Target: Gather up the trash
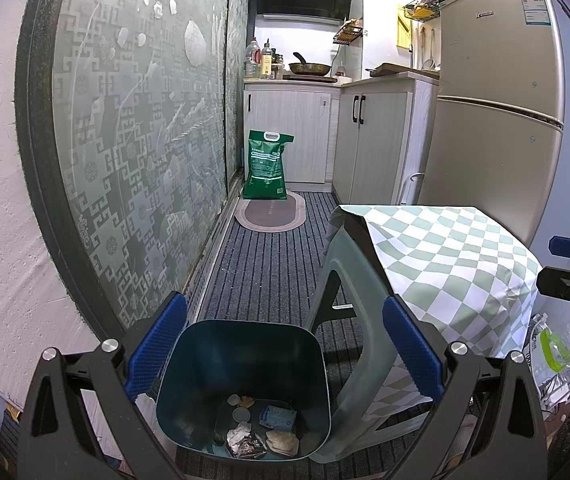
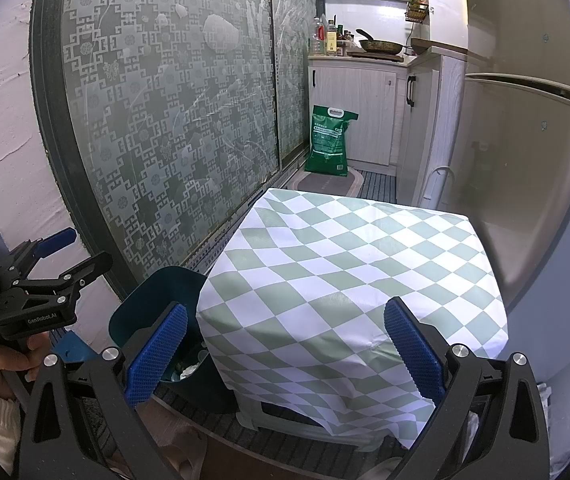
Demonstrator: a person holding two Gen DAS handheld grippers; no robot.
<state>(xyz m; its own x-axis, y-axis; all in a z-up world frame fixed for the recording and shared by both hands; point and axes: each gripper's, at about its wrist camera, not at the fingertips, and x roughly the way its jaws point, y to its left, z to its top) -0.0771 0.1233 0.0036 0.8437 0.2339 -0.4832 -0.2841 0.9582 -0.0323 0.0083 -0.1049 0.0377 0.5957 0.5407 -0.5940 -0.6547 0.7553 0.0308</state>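
- Narrow kitchen ahead of us: patterned glass door (image 1: 137,120) on the left, fridge (image 1: 497,100) on the right, a green bag (image 1: 267,166) standing by the cabinets.
- We've got one bin (image 1: 245,360) on the striped mat, right beside the stool under the checkered cloth (image 2: 345,280).
- Trash (image 1: 253,436) lies at the bin's bottom: crumpled paper, a blue wrapper, a round lid, brownish scraps, roughly seven pieces.
- It all looks light and soft, so we'd pinch a crumpled fold rather than a flat face; the wrapper may be slippery.
- Our left gripper (image 1: 285,344) hangs over the bin, jaws spread, empty.
- Our right gripper (image 2: 285,352) hovers above the cloth, also released; we spot no trash on the cloth.
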